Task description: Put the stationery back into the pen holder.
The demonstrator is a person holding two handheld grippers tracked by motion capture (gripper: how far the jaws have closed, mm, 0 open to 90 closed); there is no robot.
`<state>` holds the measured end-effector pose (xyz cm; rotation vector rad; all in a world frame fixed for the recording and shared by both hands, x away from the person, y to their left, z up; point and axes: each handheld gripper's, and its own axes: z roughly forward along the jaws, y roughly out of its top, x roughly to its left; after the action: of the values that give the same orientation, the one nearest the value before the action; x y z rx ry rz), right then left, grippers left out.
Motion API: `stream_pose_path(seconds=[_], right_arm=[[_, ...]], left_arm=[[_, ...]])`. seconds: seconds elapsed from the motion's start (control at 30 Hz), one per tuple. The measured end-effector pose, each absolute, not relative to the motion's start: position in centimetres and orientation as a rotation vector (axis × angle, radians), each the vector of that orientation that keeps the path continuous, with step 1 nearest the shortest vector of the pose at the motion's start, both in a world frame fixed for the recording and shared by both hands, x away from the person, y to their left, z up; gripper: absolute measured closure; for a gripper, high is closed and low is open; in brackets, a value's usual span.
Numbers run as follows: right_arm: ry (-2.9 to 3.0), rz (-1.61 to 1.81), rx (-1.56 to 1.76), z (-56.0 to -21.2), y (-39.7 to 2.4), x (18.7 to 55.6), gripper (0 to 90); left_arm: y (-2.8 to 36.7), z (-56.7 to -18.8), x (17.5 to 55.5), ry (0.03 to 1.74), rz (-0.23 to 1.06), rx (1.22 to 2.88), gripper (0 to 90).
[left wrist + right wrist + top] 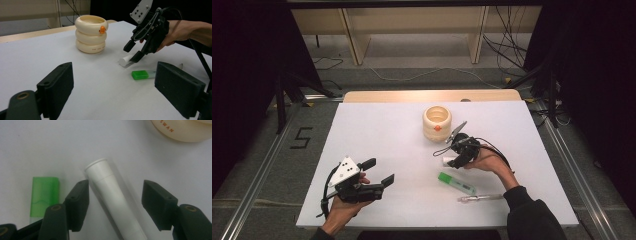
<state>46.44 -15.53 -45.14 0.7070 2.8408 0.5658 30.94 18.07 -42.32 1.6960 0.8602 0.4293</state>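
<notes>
White tube (pixel 110 192), capped, lying flat on the white worktop (pixel 387 130); seen in the right gripper view between the two black jaws of the right gripper (pixel 115 202), the left jaw just beside its flank, the right jaw apart from it. Gripper not yet clamped: jaws spread on either side of the tube, neither pad pressing. In the high view the right gripper (pixel 458 156) stands over the tube's end (pixel 447 161), held by the person's right hand (pixel 487 162).

Green-capped marker (pixel 456 183): flat on the worktop, just beside the tube on the near side, untouched.

Clear slim pen (pixel 480 198): near the front edge, beside the marker, apart from both grippers.

Cream ringed holder (pixel 437 123): three stacked rings with a small orange mark on the upper ring, upright, beyond the right gripper, near it but apart.

Left gripper (pixel 379 172): held by the left hand (pixel 344 207) at the near left of the worktop, well apart from all items; jaws wide apart, nothing between them.
</notes>
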Motion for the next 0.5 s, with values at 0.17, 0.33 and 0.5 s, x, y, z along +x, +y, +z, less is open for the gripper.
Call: stream_pose_path(seconds=[0.17,0.33,0.5], right_arm=[[2.859,0.522,0.666,-45.38,-15.33,46.50,46.0],[2.882,0.473,0.637,-45.66,-15.14,46.50,51.2],[2.903,0.469,0.619,-45.72,-15.19,46.64,54.6]], left_arm=[[18.09,-42.37,30.83,0.859,0.431,1.700,15.1],[18.22,-42.36,30.74,0.860,0.437,1.702,15.1],[18.25,-42.40,30.68,0.868,0.441,1.701,15.2]])
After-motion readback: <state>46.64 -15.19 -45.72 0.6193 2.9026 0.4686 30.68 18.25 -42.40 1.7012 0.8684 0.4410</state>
